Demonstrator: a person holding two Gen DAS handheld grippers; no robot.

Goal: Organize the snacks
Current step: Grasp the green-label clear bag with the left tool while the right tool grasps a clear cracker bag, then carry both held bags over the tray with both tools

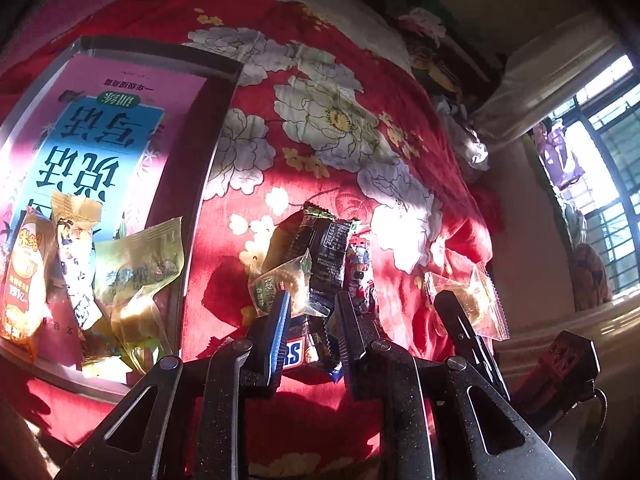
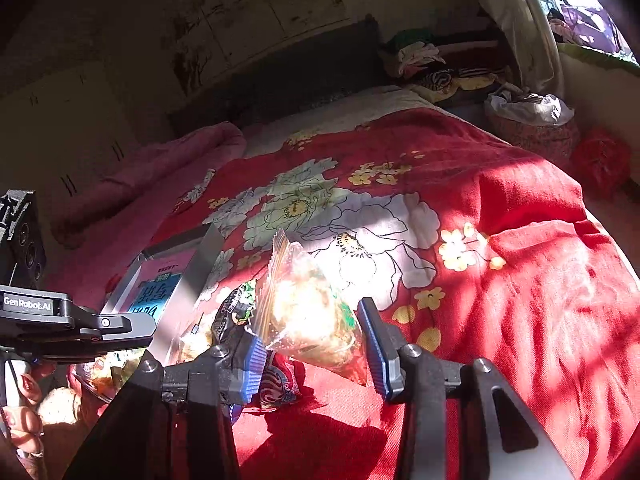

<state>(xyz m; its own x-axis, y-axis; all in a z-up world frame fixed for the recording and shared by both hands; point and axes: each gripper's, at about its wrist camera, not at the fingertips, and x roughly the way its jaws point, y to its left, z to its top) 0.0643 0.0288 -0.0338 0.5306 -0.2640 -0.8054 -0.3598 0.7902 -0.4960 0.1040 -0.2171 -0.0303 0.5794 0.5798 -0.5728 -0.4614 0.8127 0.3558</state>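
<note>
The snacks lie on a red flowered bedspread (image 2: 520, 248) in hard sunlight; a small heap of them, a black wrapper (image 1: 324, 248), a clear green-printed packet (image 1: 284, 284) and a Snickers bar (image 1: 296, 354), sits right in front of the left gripper (image 1: 310, 320). Its jaws stand narrow, at their tightest, with the heap crowding between and around them; whether they pinch any one wrapper I cannot tell. To the left a shallow tray (image 1: 188, 152) lined with a pink and blue printed sheet already holds several packets (image 1: 120, 272) at its near end. The right gripper (image 2: 312, 344) has a clear bag of yellowish snacks (image 2: 308, 312) between its blue pads (image 2: 254, 368); the left pad touches the bag, the right one stands apart, so the grip is loose; the glare hides the rest. A red wrapper (image 2: 278, 382) lies just under it. A pink blanket (image 2: 160, 168) and a cloth-filled basket (image 2: 532, 120) lie farther off.
</note>
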